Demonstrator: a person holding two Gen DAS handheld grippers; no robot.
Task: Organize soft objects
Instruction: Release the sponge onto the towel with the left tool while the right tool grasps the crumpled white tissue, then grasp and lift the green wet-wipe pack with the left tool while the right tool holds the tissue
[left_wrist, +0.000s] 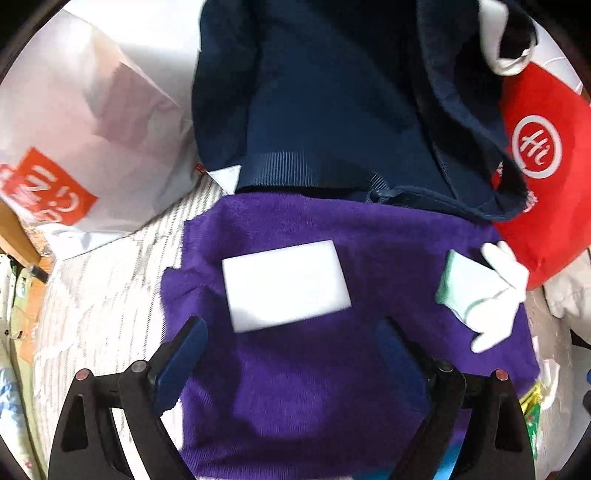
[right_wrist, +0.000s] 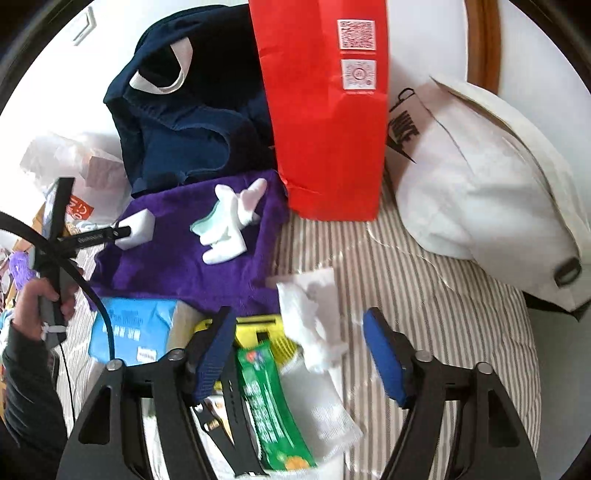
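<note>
A purple towel (left_wrist: 332, 369) lies spread on the striped bedding, with a white sponge block (left_wrist: 286, 284) on it. My left gripper (left_wrist: 291, 350) hovers open over the towel just short of the sponge, nothing between its blue pads. A white glove with a green cuff (left_wrist: 480, 291) lies at the towel's right edge. In the right wrist view one left finger (right_wrist: 107, 233) reaches to the sponge (right_wrist: 138, 229). My right gripper (right_wrist: 299, 350) is open above crumpled white cloth (right_wrist: 314, 325) and a green packet (right_wrist: 273, 406), gripping neither.
A navy garment (right_wrist: 177, 122) is heaped behind the towel. A red paper bag (right_wrist: 328, 129) stands to its right, a white bag (right_wrist: 480, 192) beyond it, another white bag (left_wrist: 92, 122) at left. A blue packet (right_wrist: 129, 328) and a yellow item (right_wrist: 258, 326) lie near the towel's front.
</note>
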